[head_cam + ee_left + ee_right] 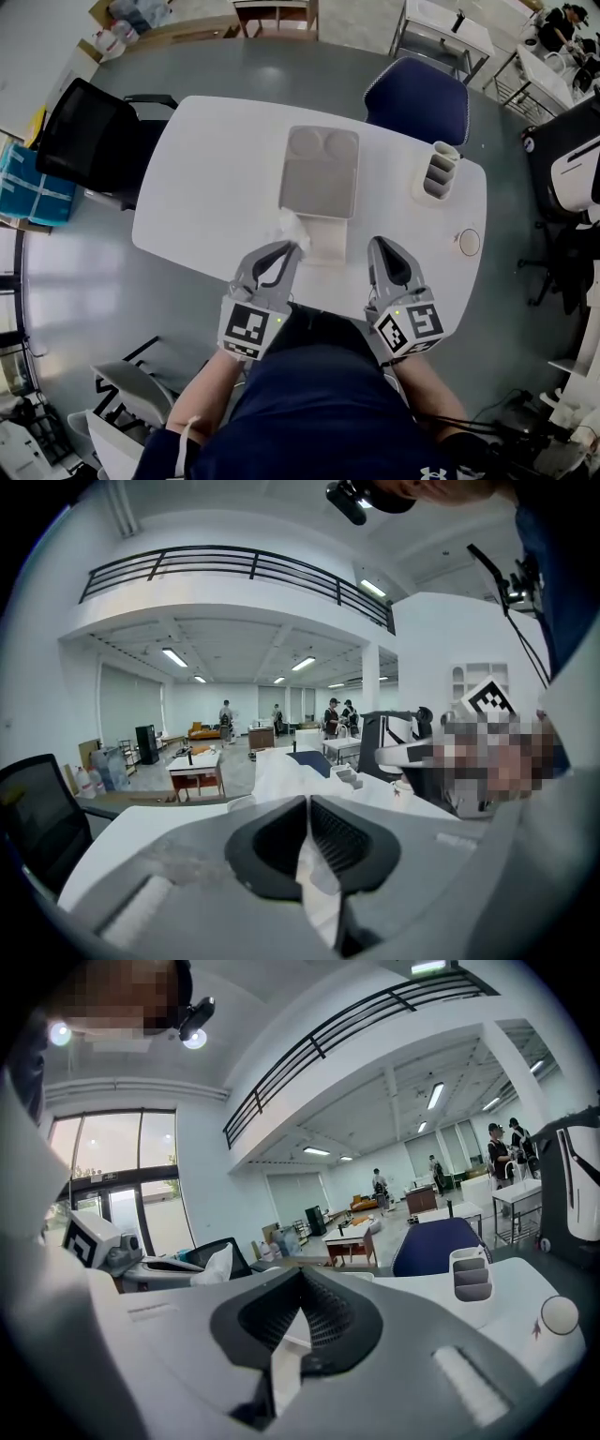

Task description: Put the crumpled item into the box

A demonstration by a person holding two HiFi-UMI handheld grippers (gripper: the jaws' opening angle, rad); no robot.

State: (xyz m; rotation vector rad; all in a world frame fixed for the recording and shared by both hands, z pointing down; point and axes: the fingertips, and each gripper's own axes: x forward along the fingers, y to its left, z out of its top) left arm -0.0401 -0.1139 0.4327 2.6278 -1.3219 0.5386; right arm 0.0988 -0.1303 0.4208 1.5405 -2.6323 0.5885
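A crumpled white paper (292, 228) hangs just above the near part of the white table (206, 197), and my left gripper (299, 246) is shut on it. In the left gripper view the paper (317, 874) is pinched between the closed jaws of the left gripper (307, 804) and bulges out beyond the tips. The flat grey box (320, 172) with two round hollows lies in the middle of the table, its white flap (329, 239) right beside the paper. My right gripper (376, 244) is shut and holds nothing, just right of the flap; its jaws (298, 1279) meet at the tips.
A white desk organiser (439, 171) stands at the table's right side, with a small round disc (469, 243) nearer the edge. A blue chair (417, 99) is behind the table and a black chair (86, 136) at its left.
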